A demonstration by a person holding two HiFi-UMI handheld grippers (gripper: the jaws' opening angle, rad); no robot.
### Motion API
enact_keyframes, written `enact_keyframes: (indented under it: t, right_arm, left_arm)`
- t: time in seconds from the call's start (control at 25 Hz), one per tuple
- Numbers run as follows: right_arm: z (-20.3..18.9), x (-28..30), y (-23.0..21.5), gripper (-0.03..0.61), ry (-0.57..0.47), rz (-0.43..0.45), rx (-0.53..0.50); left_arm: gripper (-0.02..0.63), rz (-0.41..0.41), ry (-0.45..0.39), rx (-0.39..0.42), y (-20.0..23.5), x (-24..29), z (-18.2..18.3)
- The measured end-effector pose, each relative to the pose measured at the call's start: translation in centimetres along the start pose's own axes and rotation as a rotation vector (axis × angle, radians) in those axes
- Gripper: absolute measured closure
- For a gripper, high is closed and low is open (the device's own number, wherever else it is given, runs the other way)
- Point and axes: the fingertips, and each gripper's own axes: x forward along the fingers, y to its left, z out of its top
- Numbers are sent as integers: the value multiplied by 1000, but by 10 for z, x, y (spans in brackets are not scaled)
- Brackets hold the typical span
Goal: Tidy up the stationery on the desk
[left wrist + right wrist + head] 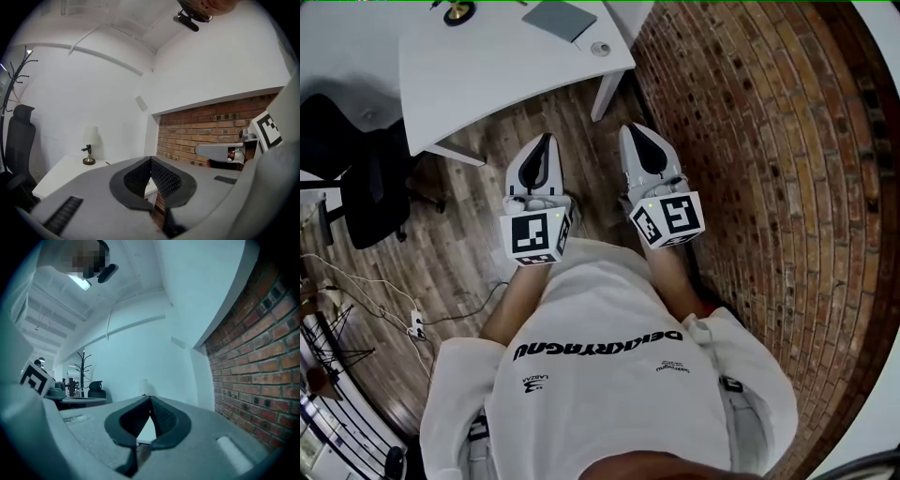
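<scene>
left gripper (546, 142) and right gripper (634, 133) side by side over the wood floor (459, 267), jaws pressed together, nothing in either. grey notebook (560, 19) lies on the white desk (487, 70) ahead, well apart from both, brick wall (769, 169) to the right.

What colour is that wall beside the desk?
Red-brown brick wall, clearest in the head view.

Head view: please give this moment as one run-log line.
left gripper: shut, empty | right gripper: shut, empty | desk: ahead, not reached | grey pad: on desk
</scene>
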Motion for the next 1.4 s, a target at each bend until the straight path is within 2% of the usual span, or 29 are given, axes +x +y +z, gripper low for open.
enact_keyframes:
  t: [0.28, 0.56, 0.72, 0.92, 1.4]
  right_arm:
    - [32, 140, -27, 577, 1, 13, -25]
    - [33, 242, -49, 577, 31, 4, -27]
    - [25, 276, -65, 577, 53, -4, -23]
    - [6, 307, -79, 577, 122, 39, -11]
    - [-38, 405, -142, 577, 220, 165, 28]
  left_arm:
    - [615, 7, 8, -42, 76, 120, 34]
    - [615, 3, 18, -64, 132, 200, 46]
    - [615, 8, 48, -85, 151, 231, 38]
    - [615, 41, 103, -116, 164, 260, 20]
    - [615, 188, 237, -211, 195, 352, -32]
